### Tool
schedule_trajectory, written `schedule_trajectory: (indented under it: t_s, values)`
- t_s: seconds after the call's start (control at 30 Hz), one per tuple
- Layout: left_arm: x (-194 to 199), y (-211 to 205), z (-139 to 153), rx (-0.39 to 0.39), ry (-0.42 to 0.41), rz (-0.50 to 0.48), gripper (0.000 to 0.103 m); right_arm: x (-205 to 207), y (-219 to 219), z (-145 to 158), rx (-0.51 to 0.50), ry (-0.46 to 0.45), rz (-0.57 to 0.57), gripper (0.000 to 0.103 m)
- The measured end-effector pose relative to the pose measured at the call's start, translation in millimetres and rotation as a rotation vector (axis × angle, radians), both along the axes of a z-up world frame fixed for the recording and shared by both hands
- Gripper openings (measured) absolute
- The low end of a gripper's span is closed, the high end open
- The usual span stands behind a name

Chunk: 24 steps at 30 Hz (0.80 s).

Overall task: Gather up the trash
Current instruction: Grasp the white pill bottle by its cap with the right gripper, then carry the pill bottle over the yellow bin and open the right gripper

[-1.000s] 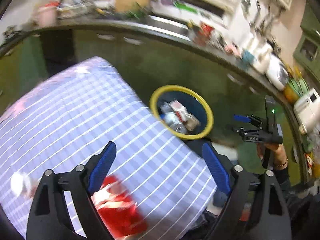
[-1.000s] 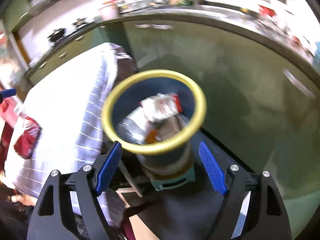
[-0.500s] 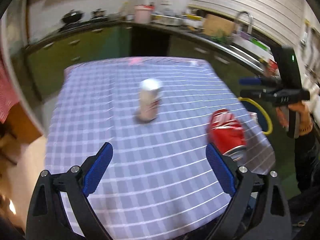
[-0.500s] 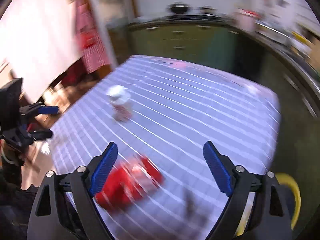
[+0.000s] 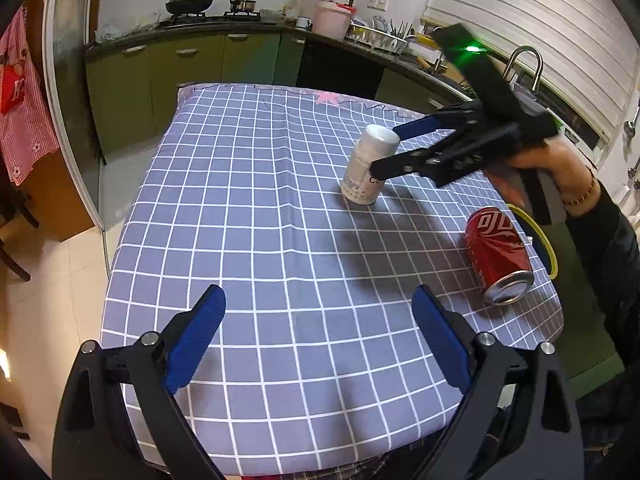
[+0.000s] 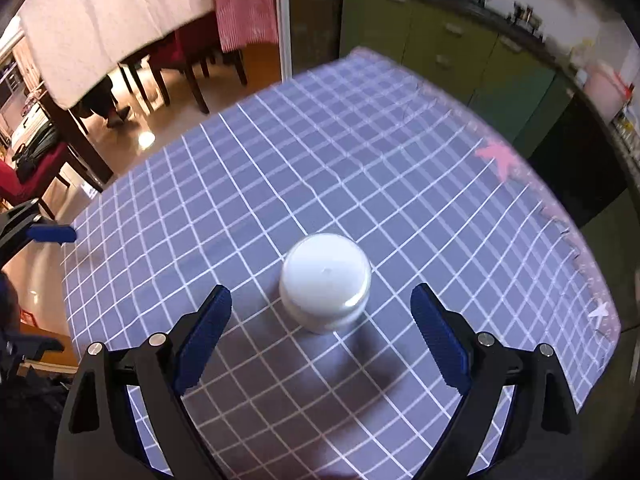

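Observation:
A white plastic bottle (image 5: 367, 168) stands upright on the checked tablecloth (image 5: 256, 208); from above it shows in the right wrist view (image 6: 325, 280). My right gripper (image 6: 320, 320) is open, its fingers just short of the bottle on either side; it also shows in the left wrist view (image 5: 394, 147). A red soda can (image 5: 498, 254) lies on its side near the table's right edge. My left gripper (image 5: 318, 334) is open and empty above the table's near edge.
A yellow-rimmed trash bin (image 5: 540, 240) stands on the floor beyond the table's right edge. Green kitchen cabinets (image 5: 180, 72) and a counter run behind. A dining table and chairs (image 6: 120, 60) stand to the left in the right wrist view.
Both grippers have swung from the bin to the table. My right gripper has come down over the white bottle. The red can lies where it was.

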<state>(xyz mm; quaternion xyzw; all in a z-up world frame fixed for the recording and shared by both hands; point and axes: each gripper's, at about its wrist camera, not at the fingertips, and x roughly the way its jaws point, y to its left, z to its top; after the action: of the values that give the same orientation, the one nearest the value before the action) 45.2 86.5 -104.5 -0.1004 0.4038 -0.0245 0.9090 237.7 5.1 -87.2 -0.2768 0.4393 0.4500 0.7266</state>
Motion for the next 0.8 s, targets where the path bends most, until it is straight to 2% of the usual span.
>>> schedule_trajectory:
  t_s: [0.1,0.23,0.3,0.37,0.6,0.8]
  values:
    - [-5,1,-2,0.002,-0.001,-0.002,0.089,6,6,-13,-0.037,0.044,-0.001,0.083]
    - [-7,3,-4,-0.006,-0.001,0.006,0.089,12,18,-29,-0.075,0.086,0.004,0.065]
    - [-8,5,-4,-0.008,0.000,0.010,0.089,13,22,-34,-0.091,0.095,0.006,0.062]
    - [-9,6,-5,-0.014,0.000,0.011,0.089,14,23,-37,-0.095,0.089,-0.002,0.048]
    - [-9,6,-7,-0.020,0.007,0.007,0.090,17,19,-36,-0.070,0.114,0.000,0.047]
    - [-9,4,-6,-0.017,0.006,0.003,0.089,11,-2,-8,-0.008,0.098,-0.022,0.047]
